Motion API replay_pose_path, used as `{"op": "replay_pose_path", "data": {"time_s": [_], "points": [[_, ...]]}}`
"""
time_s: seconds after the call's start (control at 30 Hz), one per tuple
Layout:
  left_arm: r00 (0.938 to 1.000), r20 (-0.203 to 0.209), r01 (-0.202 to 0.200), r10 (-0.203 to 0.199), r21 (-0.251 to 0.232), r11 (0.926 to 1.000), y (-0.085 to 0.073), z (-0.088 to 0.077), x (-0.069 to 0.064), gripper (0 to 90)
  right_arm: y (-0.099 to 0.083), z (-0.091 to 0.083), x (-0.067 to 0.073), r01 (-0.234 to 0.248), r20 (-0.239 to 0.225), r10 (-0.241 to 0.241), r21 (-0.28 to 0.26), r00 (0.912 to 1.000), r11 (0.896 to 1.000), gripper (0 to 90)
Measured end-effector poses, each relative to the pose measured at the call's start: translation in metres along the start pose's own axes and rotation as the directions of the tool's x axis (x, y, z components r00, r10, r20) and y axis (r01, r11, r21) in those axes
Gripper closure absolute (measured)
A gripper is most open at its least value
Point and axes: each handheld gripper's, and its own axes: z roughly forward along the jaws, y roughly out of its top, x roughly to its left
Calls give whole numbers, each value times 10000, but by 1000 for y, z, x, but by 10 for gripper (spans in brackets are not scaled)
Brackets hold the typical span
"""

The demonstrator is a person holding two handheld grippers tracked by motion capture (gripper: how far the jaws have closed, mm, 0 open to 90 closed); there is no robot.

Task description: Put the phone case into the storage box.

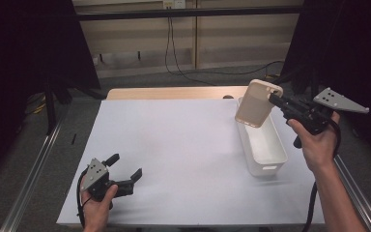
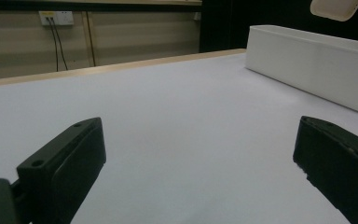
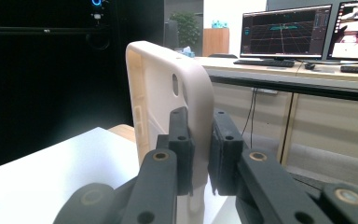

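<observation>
Right claw [image 1: 272, 98] clamped on phone case [image 1: 257, 103] above white bin [image 1: 265, 145], upper right; left claw [image 1: 125, 171] wide, lower left on tabletop [image 1: 174, 145].

I am in a lab: black curtains [image 1: 29, 43] flank my white-covered table [image 1: 174, 145], and computer monitors [image 3: 286, 30] glow on a desk behind.

— What surrounds the tabletop [image 1: 174, 145]?
— Grey carpet floor [image 1: 135, 79], black curtains [image 1: 29, 48] at both sides, a beige panelled wall [image 1: 232, 34] beyond its far edge.
— Anything else?
— A wall socket [image 2: 56, 17] with cables, and lit monitors [image 3: 286, 30] on a desk [image 3: 279, 70].
</observation>
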Motion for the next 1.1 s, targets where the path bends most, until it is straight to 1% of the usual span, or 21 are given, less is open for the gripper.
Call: {"op": "replay_pose_path", "data": {"time_s": [0.2, 0.33, 0.4, 0.53, 0.77, 0.87, 1.1], "points": [[10000, 10, 15, -15, 18, 10000, 0, 1, 0, 26, 2, 2, -10, 73, 75, -73, 41, 9999, 10000, 815], [10000, 16, 82, -82, -15, 10000, 1, 2, 0, 25, 0, 4, -16, 38, 136, -39, 100, 9999, 9999, 815], [10000, 18, -55, 55, 15, 10000, 1, 2, 1, 25, -1, 6, -19, 36, 158, -38, 160, 9999, 9999, 815], [10000, 5, 22, -22, 4, 10000, 1, 3, 1, 25, -3, 9, -24, 47, 189, -52, 260, 9998, 9997, 815], [10000, -34, 70, -70, 86, 9999, 1, 7, 2, 26, -10, 18, -33, 69, 271, -79, 361, 9996, 9993, 815], [10000, 29, 37, -37, 87, 10000, 2, 8, 2, 26, -11, 21, -36, 84, 313, -96, 373, 9995, 9993, 815], [10000, 16, -32, 32, 75, 10000, 2, 8, 3, 26, -15, 30, -47, 170, 452, -195, 552, 9988, 9983, 815]]}}
